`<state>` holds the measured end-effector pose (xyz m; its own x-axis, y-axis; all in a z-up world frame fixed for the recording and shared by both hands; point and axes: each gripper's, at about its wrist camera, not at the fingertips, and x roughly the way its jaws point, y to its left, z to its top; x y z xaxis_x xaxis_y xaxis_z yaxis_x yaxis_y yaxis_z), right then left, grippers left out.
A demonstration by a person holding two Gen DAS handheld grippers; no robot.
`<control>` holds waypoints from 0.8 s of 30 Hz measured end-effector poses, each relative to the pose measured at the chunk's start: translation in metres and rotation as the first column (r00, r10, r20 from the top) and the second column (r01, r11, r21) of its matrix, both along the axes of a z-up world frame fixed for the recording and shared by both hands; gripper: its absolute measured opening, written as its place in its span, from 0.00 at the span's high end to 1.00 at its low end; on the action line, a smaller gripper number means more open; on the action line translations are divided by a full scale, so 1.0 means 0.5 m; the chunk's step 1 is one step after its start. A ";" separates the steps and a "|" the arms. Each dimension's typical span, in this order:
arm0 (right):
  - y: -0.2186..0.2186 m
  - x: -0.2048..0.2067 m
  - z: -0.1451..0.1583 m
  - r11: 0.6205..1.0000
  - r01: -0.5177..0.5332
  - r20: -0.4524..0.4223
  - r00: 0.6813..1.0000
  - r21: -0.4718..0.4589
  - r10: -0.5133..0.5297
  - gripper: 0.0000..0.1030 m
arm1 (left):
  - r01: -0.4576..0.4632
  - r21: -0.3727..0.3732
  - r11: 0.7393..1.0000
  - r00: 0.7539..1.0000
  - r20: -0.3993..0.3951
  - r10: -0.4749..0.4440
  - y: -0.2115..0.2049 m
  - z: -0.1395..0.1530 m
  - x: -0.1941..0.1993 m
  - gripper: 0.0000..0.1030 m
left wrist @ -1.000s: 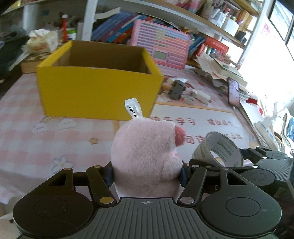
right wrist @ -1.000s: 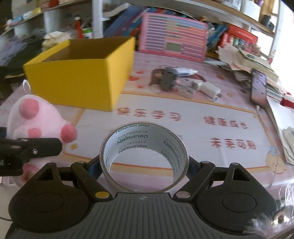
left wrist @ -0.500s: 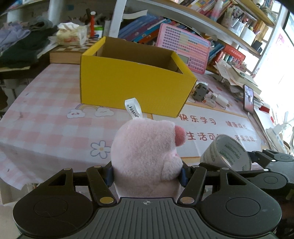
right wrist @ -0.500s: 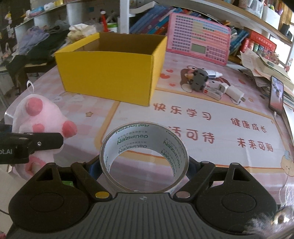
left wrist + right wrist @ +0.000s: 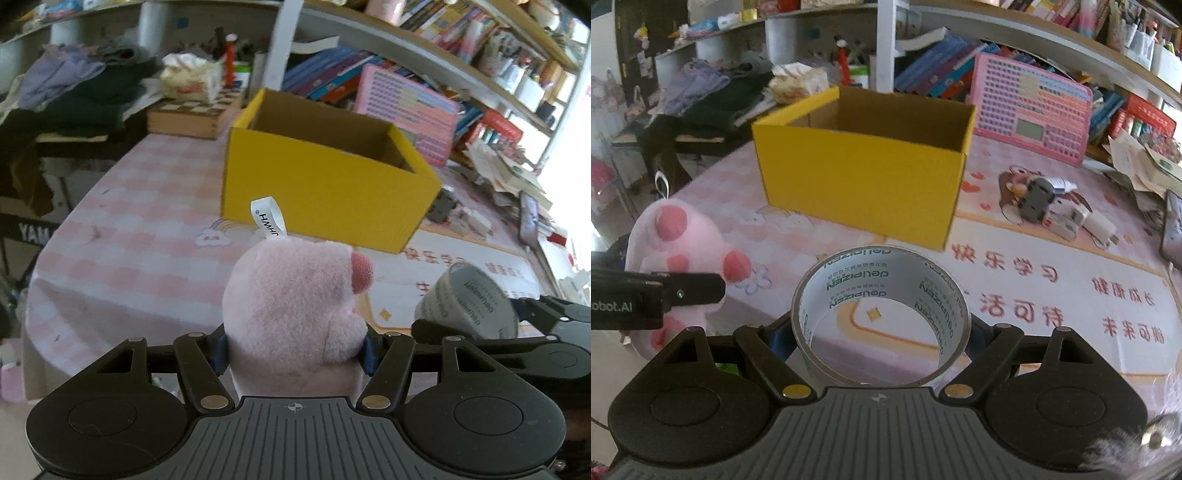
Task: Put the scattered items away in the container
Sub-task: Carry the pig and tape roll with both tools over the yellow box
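Observation:
My left gripper [image 5: 295, 350] is shut on a pink plush toy [image 5: 291, 314] with a white tag loop, held in the air before the table's near edge. To its right, my right gripper [image 5: 881, 338] is shut on a roll of clear tape [image 5: 881, 314], whose ring stands upright between the pads. The same tape roll [image 5: 467, 301] shows at the right of the left wrist view, and the plush toy [image 5: 679, 254] at the left of the right wrist view. An open yellow cardboard box [image 5: 860, 170] stands on the table beyond both, and what shows of its inside holds nothing.
Small chargers and a grey toy car [image 5: 1039, 195] lie right of the box on the printed mat. A pink keyboard toy [image 5: 1030, 110] leans behind it. A phone [image 5: 528, 218] and paper stacks sit at the far right. Clothes [image 5: 74, 85] and a chessboard box [image 5: 192, 114] lie far left.
Both grippers have drawn back from the box with their loads. The box looks smaller and farther, and the table's near left edge has come into the left wrist view.

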<state>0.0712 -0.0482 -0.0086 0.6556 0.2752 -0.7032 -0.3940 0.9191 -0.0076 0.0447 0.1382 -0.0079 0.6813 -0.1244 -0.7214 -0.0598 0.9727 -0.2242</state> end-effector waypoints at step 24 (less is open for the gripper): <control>0.032 0.060 0.015 0.997 -0.066 0.017 0.998 -0.026 0.066 0.18 | -0.025 0.055 0.998 1.000 0.020 0.024 -0.005 0.034 0.030 0.39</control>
<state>0.1010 -0.0324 -0.0009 0.6489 0.3007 -0.6990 -0.4534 0.8905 -0.0379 0.0596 0.1356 0.0090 0.6976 -0.0677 -0.7133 -0.0802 0.9819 -0.1716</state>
